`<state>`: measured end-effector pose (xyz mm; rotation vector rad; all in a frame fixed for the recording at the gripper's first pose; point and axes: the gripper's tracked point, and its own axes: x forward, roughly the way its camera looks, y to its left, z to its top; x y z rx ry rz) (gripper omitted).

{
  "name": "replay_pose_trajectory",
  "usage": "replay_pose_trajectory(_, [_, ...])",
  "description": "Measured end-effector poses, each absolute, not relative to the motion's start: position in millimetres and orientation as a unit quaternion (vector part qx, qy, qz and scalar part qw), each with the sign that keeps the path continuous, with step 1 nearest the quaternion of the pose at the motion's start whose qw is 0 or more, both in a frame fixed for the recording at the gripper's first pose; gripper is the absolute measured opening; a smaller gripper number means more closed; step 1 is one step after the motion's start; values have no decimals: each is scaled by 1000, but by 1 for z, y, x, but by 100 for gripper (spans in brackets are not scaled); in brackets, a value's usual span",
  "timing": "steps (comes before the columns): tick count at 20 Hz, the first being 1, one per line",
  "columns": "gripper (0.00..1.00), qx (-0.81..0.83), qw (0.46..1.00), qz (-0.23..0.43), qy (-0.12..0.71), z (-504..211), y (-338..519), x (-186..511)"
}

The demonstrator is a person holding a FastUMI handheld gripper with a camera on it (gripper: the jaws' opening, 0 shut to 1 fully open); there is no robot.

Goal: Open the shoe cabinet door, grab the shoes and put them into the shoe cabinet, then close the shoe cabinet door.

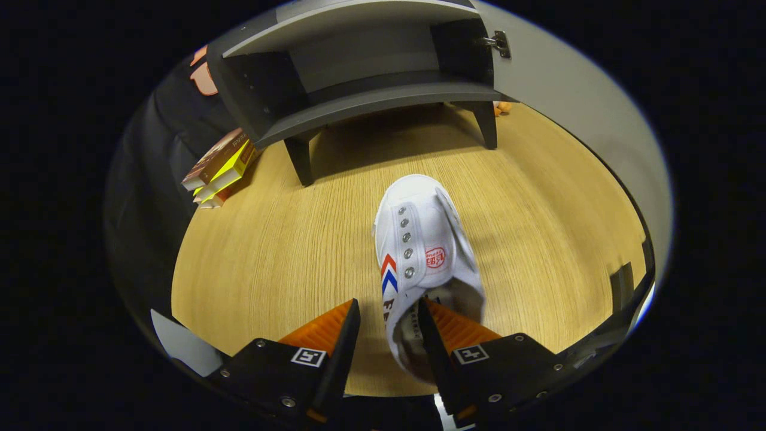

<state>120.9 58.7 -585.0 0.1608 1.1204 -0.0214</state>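
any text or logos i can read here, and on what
Red stamp on the white shoe: too small to read.
Letters on its side, between the open gripper fingers: unreadable at this angle.
Stacked books: covers blurred.
Square markers on the gripper: no words.

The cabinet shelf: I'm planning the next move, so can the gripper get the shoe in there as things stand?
Probably yes. The gripper straddles the white shoe's side wall, the cabinet door stands open, and only bare wooden floor lies between.
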Motion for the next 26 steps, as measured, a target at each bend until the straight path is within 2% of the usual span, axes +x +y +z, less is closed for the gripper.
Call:
replay_pose_trajectory(3, [63,74,848,-4,525,-591,60,134])
replay_pose_trajectory(4, [60,61,846,-13,529,-591,53,132])
replay_pose_trajectory(5, [40,60,847,-17,529,-597,50,135])
replay_pose_trajectory(6, [25,67,844,-15,531,-594,53,133])
replay_pose_trajectory(8, [9,63,845,-7,531,-592,56,133])
replay_pose_trajectory(9, [4,55,848,-5,527,-590,55,134])
replay_pose_trajectory(11, [0,40,853,-1,521,-586,53,135])
replay_pose_trajectory(26, [0,8,898,11,439,-459,60,144])
